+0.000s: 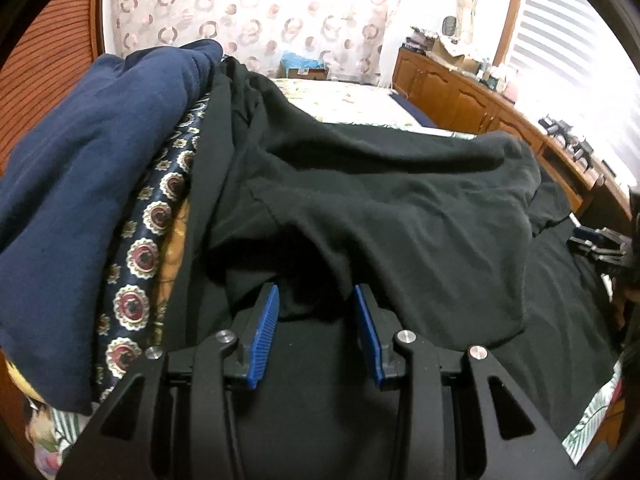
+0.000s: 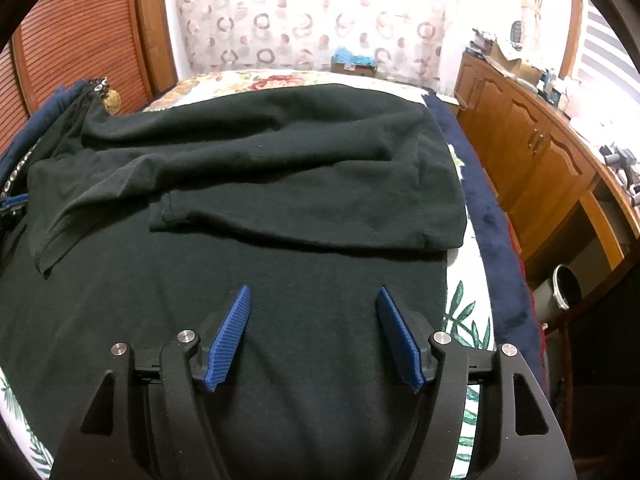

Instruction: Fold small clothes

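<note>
A black garment (image 2: 248, 208) lies spread on the bed, its far half folded toward me, with a sleeve end (image 2: 168, 212) lying on the lower layer. In the left wrist view the same black garment (image 1: 380, 200) bunches up in front of me. My left gripper (image 1: 316, 292) is open, its blue pads at the edge of a raised fold, nothing held. My right gripper (image 2: 314, 292) is open above the flat near part of the garment, empty. It also shows at the right edge of the left wrist view (image 1: 596, 244).
A pile of clothes sits at the left: a navy garment (image 1: 88, 184) over a patterned fabric (image 1: 148, 240). The floral bedsheet (image 2: 464, 312) shows at the bed's right edge. A wooden cabinet (image 2: 532, 152) and a bucket (image 2: 560, 292) stand to the right.
</note>
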`<state>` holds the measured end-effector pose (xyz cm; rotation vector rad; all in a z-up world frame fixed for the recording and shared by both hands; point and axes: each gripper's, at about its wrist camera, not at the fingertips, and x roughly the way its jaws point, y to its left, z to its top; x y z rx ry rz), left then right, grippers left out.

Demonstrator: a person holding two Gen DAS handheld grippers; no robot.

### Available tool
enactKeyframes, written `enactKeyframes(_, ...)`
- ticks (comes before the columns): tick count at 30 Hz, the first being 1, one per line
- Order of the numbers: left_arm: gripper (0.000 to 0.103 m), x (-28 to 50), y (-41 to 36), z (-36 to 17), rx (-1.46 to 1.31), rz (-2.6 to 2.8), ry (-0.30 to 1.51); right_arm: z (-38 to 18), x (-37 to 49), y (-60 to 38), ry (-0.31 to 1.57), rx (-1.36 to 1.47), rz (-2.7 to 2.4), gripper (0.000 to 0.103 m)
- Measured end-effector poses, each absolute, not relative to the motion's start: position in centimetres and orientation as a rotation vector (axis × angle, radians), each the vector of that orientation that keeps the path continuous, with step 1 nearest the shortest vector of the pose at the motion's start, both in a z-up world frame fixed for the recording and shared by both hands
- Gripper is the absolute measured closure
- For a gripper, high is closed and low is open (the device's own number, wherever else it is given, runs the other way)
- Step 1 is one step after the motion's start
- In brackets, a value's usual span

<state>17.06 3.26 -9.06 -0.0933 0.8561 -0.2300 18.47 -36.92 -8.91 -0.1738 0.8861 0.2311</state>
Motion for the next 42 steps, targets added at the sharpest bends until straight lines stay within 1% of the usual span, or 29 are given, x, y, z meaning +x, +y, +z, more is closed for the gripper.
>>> enactKeyframes(3, 0.066, 17.1, 3.4, -9.1, -0.139, -0.267, 0.846, -8.9, 18.4, -36.9, 0.886, -0.174, 0.230, 0.035)
enactKeyframes(7, 0.066, 17.1, 3.3, -9.1, -0.131, -0.273, 0.846, -8.8, 18.3, -37.2, 0.880, -0.167, 0.215, 0.035)
enactKeyframes(10, 0.066, 17.4, 3.2, -9.2, -0.127, -0.268, 0.855, -8.2, 18.4, -38.3, 0.867, -0.109, 0.220, 0.036)
enactKeyframes(15, 0.068, 17.4, 2.3, -8.9, -0.109, -0.276, 0.843, -8.0, 19.9, -39.4, 0.880, -0.050, 0.214, 0.042)
enactKeyframes(16, 0.070, 17.3, 2.2, -8.9, -0.108, -0.282, 0.843, -8.0, 20.3, -39.5, 0.887, -0.038, 0.213, 0.043)
enactKeyframes(21, 0.071, 18.1, 1.3, -8.9, -0.085, -0.277, 0.851, -7.9, 22.3, -39.4, 0.904, -0.004, 0.178, 0.043)
enactKeyframes(22, 0.076, 18.5, 1.3, -9.0, -0.084, -0.276, 0.857, -7.9, 22.7, -39.5, 0.906, 0.006, 0.172, 0.043)
enactKeyframes(23, 0.086, 18.7, 1.3, -9.0, -0.085, -0.278, 0.860, -7.9, 23.1, -39.4, 0.907, 0.009, 0.160, 0.044)
enactKeyframes(24, 0.089, 18.8, 1.4, -9.1, -0.088, -0.281, 0.858, -7.9, 23.4, -39.2, 0.905, -0.007, 0.141, 0.049)
enactKeyframes(25, 0.095, 18.9, 1.3, -9.0, -0.090, -0.283, 0.858, -7.9, 23.5, -39.0, 0.900, -0.031, 0.123, 0.056)
enactKeyframes(26, 0.097, 18.9, 1.4, -8.9, -0.090, -0.282, 0.849, -8.0, 23.8, -38.7, 0.899, -0.054, 0.108, 0.060)
enactKeyframes(27, 0.098, 18.6, 1.4, -8.7, -0.086, -0.279, 0.834, -8.1, 23.8, -38.6, 0.896, -0.064, 0.101, 0.069)
enactKeyframes(28, 0.099, 18.3, 1.4, -8.4, -0.079, -0.275, 0.817, -8.1, 23.8, -38.6, 0.888, -0.073, 0.096, 0.083)
enactKeyframes(29, 0.099, 17.8, 1.5, -7.9, -0.071, -0.269, 0.794, -8.0, 23.8, -38.6, 0.884, -0.069, 0.104, 0.095)
enactKeyframes(32, 0.099, 16.2, 2.0, -6.2, -0.077, -0.262, 0.727, -7.5, 23.3, -38.7, 0.855, -0.057, 0.129, 0.102)
enactKeyframes(35, 0.100, 14.5, 3.0, -4.0, -0.086, -0.260, 0.664, -6.0, 21.7, -38.8, 0.795, -0.052, 0.162, 0.102)
enactKeyframes(42, 0.100, 11.5, 5.6, -1.0, -0.124, -0.254, 0.585, -1.6, 17.6, -38.9, 0.687, -0.074, 0.222, 0.103)
